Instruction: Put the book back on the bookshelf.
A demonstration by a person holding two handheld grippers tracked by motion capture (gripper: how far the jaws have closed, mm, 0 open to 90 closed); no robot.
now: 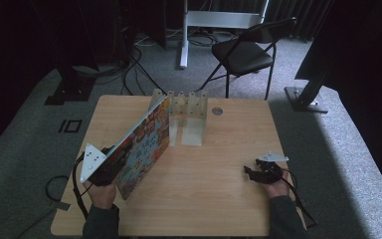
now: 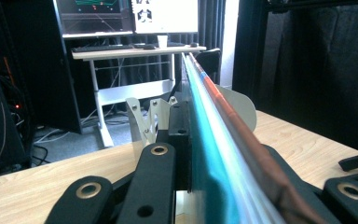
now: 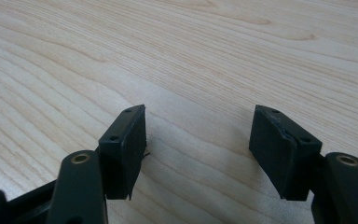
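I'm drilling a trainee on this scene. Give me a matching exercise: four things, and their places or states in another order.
Things:
1. book
2. rack
3. left gripper
4. right gripper

States:
A. open, nothing between the jaws
B. stands at the table's far edge
C. tilted, one end near the rack
D. shut on the book

Pairs: 1-C, 2-B, 3-D, 4-A

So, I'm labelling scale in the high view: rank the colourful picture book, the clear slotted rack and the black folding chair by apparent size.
1. Colourful picture book, nearest the camera.
2. Black folding chair.
3. Clear slotted rack.
Book and chair look close; distance makes that unsure.
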